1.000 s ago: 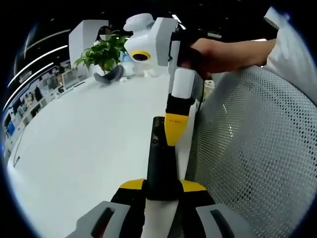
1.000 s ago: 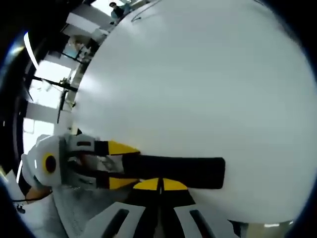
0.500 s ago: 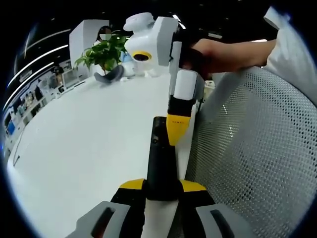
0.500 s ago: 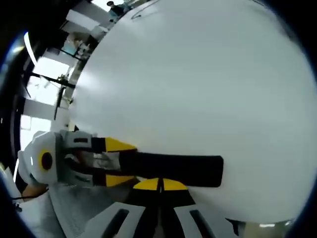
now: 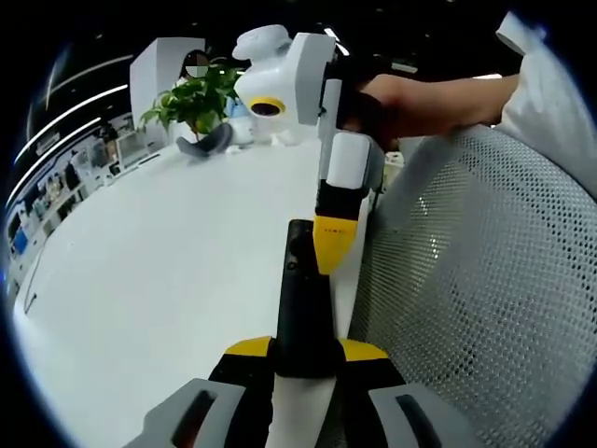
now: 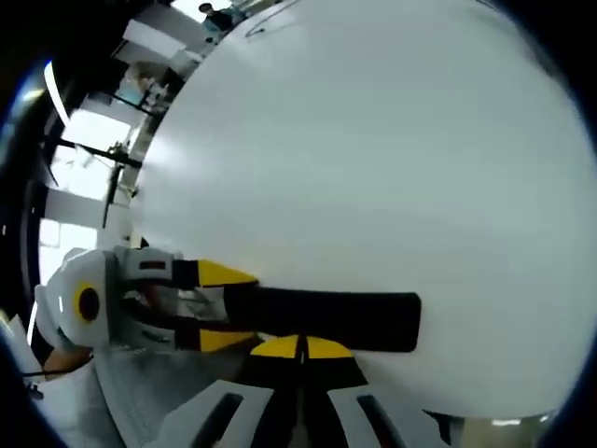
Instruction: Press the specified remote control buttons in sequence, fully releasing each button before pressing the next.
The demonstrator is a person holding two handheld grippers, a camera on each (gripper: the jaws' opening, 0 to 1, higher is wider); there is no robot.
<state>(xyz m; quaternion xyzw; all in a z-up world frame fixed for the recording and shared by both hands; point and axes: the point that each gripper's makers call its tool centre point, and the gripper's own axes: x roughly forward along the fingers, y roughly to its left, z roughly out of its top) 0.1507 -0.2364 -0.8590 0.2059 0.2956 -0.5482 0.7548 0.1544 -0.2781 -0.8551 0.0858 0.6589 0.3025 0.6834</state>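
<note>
A long black remote [image 5: 300,299] lies lengthwise along the white table's right edge. My left gripper [image 5: 306,350] is shut on its near end, one yellow pad on each side. My right gripper [image 5: 333,247], held by a hand, comes down from above with its yellow tips together, and they touch the remote's upper face near the far end. In the right gripper view the remote [image 6: 345,320] runs sideways. The left gripper [image 6: 227,308] clamps its left end. My right gripper [image 6: 300,347] is shut with nothing in it, its tips against the remote's near side.
The white table [image 5: 159,271] spreads left of the remote. A white mesh chair back [image 5: 476,289] stands close on the right. At the table's far end are a potted plant [image 5: 196,98] and a dark curved object [image 5: 207,145].
The right gripper view has shifted slightly since a second ago. The remote and both grippers stay as they were.
</note>
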